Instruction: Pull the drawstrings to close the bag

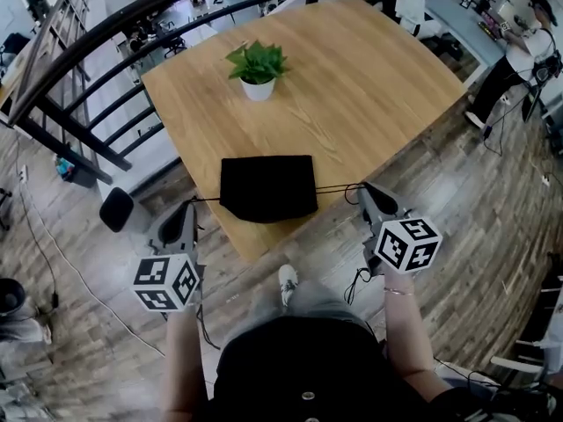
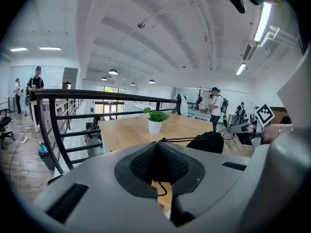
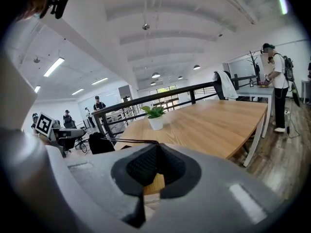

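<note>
Left gripper (image 1: 191, 204), lower left, clamped on thin black left drawstring (image 1: 208, 200); right gripper (image 1: 362, 188), lower right, on right drawstring (image 1: 339, 186). Black fabric bag (image 1: 268, 187) sits centre on light wooden table (image 1: 369, 86).

Ends of drawstrings (image 1: 339, 186) unseen

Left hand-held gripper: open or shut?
Shut. The left hand-held gripper has its jaws together on the drawstring, which runs to the black bag.

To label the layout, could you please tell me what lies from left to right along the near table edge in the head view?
left tongs → left drawstring → black bag → right drawstring → right tongs
</note>
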Demonstrator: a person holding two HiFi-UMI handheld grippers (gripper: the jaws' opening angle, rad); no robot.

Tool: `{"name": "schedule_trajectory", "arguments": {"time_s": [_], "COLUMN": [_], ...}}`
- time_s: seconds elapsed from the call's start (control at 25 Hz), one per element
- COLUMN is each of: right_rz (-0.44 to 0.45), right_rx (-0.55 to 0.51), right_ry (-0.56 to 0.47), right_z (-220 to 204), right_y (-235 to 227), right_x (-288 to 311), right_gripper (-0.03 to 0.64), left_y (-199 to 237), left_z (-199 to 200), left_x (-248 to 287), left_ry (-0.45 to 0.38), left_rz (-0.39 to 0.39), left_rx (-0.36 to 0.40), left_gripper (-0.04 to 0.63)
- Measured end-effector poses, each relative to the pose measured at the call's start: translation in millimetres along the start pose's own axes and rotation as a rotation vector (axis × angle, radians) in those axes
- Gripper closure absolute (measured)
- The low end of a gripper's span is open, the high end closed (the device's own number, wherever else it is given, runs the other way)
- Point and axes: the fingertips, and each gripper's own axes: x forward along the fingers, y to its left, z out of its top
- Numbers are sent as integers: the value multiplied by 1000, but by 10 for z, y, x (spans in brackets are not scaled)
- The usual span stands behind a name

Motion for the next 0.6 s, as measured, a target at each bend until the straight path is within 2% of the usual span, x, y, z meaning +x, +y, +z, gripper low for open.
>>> {"name": "schedule_trajectory", "arguments": {"time_s": [0.44,0.6], "right_rz": [-47,-40], "right_rx": [43,58], "right_ry": [70,91], "right_z": [-225,-294], "right_y": [-246,-275], "right_x": [393,566], "right_gripper": [614,614], "left_y": [30,-36], "left_z": [-209,-318], "left_x": [466,669], "left_ry": [97,138], "left_rz": [-6,-34], "left_rx": [-13,-21], "left_gripper": [575,575]}}
